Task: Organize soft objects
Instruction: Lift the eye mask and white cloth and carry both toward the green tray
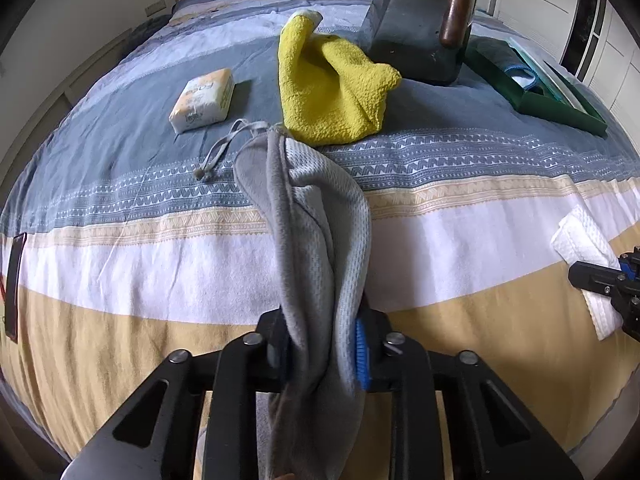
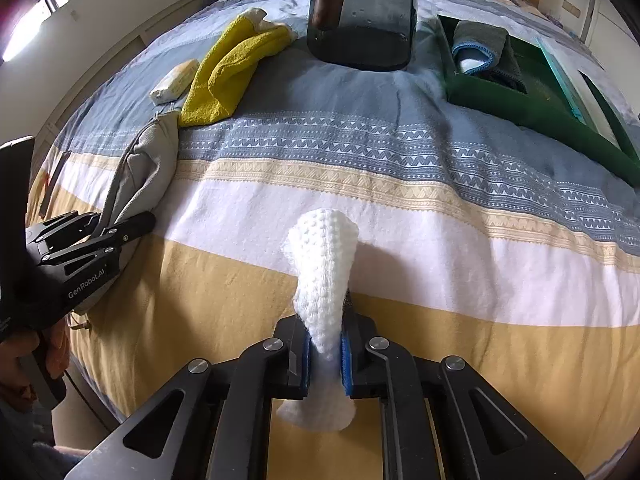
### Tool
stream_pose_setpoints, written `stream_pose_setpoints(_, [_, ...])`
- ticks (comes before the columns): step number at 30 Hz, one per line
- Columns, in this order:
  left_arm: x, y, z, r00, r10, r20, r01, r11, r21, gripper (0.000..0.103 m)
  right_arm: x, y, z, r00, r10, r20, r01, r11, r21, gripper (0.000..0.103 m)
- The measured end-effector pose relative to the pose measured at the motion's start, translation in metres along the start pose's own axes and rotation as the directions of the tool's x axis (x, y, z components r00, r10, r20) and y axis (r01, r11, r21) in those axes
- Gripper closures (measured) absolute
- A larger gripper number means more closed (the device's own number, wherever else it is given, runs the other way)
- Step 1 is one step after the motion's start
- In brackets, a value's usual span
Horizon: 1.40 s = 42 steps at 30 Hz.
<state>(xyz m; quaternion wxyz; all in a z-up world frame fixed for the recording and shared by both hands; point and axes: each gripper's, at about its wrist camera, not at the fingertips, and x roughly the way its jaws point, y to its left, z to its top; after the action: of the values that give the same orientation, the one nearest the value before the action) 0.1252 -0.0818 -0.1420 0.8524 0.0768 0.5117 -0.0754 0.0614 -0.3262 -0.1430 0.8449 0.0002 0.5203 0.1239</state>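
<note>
My left gripper [image 1: 322, 354] is shut on a grey drawstring pouch [image 1: 312, 216], which bunches up between the blue pads and trails across the bed. The same pouch [image 2: 148, 164] and left gripper [image 2: 108, 232] show at the left of the right wrist view. My right gripper [image 2: 325, 354] is shut on a white textured cloth [image 2: 326, 264], pinched near its lower end, its upper end standing up over the bed. That cloth [image 1: 580, 244] and the right gripper [image 1: 628, 292] appear at the right edge of the left wrist view. A yellow towel [image 1: 332, 88] lies crumpled further back.
A green tray [image 2: 520, 108] at the back right holds a folded grey and blue cloth [image 2: 480, 50]. A dark upright block with a brown handle [image 2: 364, 12] stands mid-bed. A tissue pack [image 1: 204, 100] lies back left. A dark phone-like slab [image 1: 14, 280] lies at the bed's left edge.
</note>
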Motion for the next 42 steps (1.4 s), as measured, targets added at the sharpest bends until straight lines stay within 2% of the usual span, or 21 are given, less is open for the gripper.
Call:
stream_pose_setpoints(11, [-0.025,-0.005,0.008,0.999,0.008,0.044,-0.009,1.000,0.005,0.085,-0.026,-0.010,-0.001,0.998,0.016,0.056,-0.016,1.000,-0.002,0.093])
stream_pose_setpoints(23, [-0.077,-0.036,0.025,0.990,-0.060,0.126,0.055,0.998,0.038,0.085,-0.080,-0.038,-0.001,0.989,-0.008,0.149,0.005,1.000,0.022,0.093])
stream_pose_setpoints(31, [-0.103,-0.071,0.045,0.980,-0.112,0.167,0.098,0.991,0.087,0.085,-0.131,-0.073,0.001,0.970,-0.066,0.235,0.050,0.996,0.073,0.093])
stream_pose_setpoints(42, [-0.121,-0.131,0.080,0.962,-0.180,0.205,0.143,0.973,0.180,0.084,-0.190,-0.117,0.006,0.931,-0.146,0.333,0.110,0.986,0.122,0.093])
